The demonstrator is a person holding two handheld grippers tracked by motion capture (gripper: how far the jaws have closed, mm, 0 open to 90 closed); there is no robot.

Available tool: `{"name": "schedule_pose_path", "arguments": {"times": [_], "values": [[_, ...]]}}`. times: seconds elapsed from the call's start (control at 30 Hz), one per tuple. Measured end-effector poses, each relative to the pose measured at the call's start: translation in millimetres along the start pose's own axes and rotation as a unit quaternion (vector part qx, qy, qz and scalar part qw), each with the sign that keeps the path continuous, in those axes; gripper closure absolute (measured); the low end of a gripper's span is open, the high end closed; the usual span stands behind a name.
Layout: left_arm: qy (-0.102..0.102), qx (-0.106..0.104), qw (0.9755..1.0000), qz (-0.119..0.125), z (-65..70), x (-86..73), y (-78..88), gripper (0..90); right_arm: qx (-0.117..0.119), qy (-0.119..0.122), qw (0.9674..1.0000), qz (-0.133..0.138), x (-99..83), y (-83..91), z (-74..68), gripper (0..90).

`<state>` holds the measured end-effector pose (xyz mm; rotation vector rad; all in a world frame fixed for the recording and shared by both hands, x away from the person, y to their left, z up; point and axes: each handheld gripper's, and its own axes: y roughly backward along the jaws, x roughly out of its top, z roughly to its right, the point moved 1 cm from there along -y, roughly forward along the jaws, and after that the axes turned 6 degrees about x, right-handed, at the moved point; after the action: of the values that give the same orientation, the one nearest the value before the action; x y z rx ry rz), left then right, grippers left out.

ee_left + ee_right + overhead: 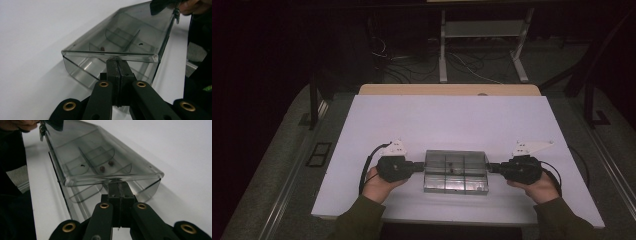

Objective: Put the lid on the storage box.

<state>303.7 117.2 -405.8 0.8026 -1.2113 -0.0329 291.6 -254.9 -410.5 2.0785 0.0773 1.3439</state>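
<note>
- Box point(456, 171): a clear plastic organiser with inner dividers, lying on the white table point(447, 120) near the person's edge, midway between the two hands.
- Its long axis runs left to right across the table, so each short end faces one gripper.
- Left gripper point(419, 166): jaws pressed together at the box's left end, touching it just under the lid's rim; in the left gripper view point(117, 65) the pads meet flat with nothing seen between them, so I cannot tell whether they pinch a thin tab or merely butt against the wall.
- Right gripper point(490, 168): likewise clenched at the right end point(119, 185), tips under the lid's edge.
- Lid point(120, 32): in both gripper views it appears tilted up from the tray, hinged along one long side.
- Both hands are equally near, on opposite sides, in line with the long axis.
- Any coming move likely depends on both ends moving together; uneven motion would probably twist the box.
</note>
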Motion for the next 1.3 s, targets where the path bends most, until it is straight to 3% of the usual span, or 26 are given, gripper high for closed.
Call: {"name": "schedule_pose_path", "arguments": {"times": [0.23, 0.67, 0.83, 1.03, 1.3], "values": [[-0.006, -0.007, 0.9997, -0.022, 2.9, -11.5, -2.1, 88.5, 0.001, -0.001, 0.9998, -0.018, -12.9, -2.7, -3.9, 89.0], [-0.016, 0.0, 0.998, -0.06, 5.0, -25.8, -7.8, 88.5, -0.008, 0.007, 0.9984, -0.055, -25.8, -9.1, -5.1, 89.1], [-0.016, 0.0, 0.9979, -0.063, 3.9, -26.6, -8.1, 87.6, -0.007, 0.005, 0.9983, -0.057, -26.7, -9.2, -4.2, 89.0], [-0.016, 0.019, 0.9975, -0.066, -3.6, -28.5, -4.6, 82.6, -0.019, 0.008, 0.9978, -0.064, -29.2, -8.3, 0.8, 88.8], [-0.016, 0.029, 0.9978, -0.058, -14.2, -33.2, 2.1, 70.2, -0.039, -0.009, 0.998, -0.05, -31.9, -2.2, 10.2, 76.7]]}}
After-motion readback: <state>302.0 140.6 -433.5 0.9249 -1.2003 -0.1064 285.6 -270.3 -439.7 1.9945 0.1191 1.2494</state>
